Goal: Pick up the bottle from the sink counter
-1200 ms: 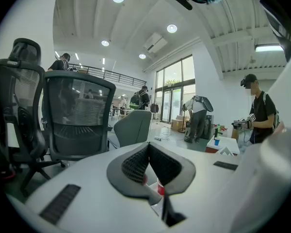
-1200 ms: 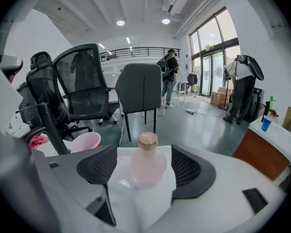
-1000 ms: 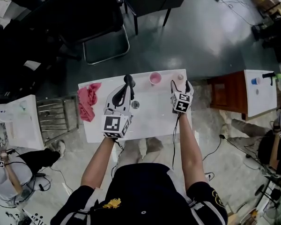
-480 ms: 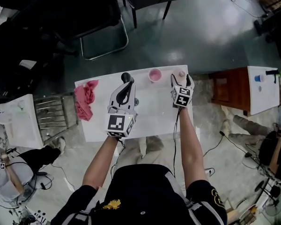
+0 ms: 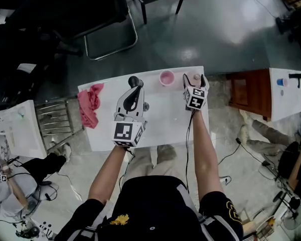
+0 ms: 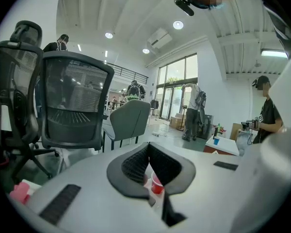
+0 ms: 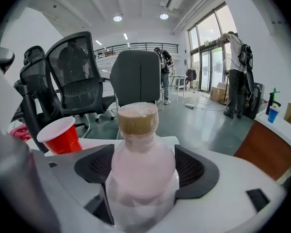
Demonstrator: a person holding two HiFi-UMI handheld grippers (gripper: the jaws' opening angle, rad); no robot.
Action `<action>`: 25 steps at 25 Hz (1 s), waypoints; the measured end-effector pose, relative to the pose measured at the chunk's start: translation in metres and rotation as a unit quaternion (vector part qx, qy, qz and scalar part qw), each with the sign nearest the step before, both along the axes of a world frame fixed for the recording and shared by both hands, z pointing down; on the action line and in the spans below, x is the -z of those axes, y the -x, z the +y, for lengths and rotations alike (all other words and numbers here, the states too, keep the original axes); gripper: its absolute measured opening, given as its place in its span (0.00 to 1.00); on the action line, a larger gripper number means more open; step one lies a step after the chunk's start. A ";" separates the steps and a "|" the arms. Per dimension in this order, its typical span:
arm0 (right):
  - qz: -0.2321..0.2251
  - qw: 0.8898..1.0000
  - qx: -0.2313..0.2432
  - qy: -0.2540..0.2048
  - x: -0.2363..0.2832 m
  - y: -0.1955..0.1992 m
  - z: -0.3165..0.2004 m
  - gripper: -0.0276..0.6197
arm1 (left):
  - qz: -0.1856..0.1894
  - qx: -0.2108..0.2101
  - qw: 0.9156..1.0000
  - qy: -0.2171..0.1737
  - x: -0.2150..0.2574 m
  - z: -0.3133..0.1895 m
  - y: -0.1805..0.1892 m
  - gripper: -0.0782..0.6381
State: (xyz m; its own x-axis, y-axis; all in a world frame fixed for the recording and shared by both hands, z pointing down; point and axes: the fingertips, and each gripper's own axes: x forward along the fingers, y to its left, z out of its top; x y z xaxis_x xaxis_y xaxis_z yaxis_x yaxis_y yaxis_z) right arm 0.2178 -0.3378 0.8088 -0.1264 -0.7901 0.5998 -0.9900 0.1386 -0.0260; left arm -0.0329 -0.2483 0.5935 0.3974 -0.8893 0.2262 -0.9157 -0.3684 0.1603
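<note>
A red cup stands upright, well apart from a crumpled pink cloth to its left. Beyond them, a black office chair sits on the grey floor. A metal rack lies at the left, and a brown cabinet stands at the right.

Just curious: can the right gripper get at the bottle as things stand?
Probably yes: the right gripper has just been opening its jaws, which flank the bottle; nothing blocks it.
</note>
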 end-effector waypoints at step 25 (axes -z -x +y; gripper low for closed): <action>0.062 0.998 0.004 -0.001 -0.013 -0.001 -0.017 0.66 | -0.010 -0.012 1.000 0.006 -0.013 0.003 -0.006 0.13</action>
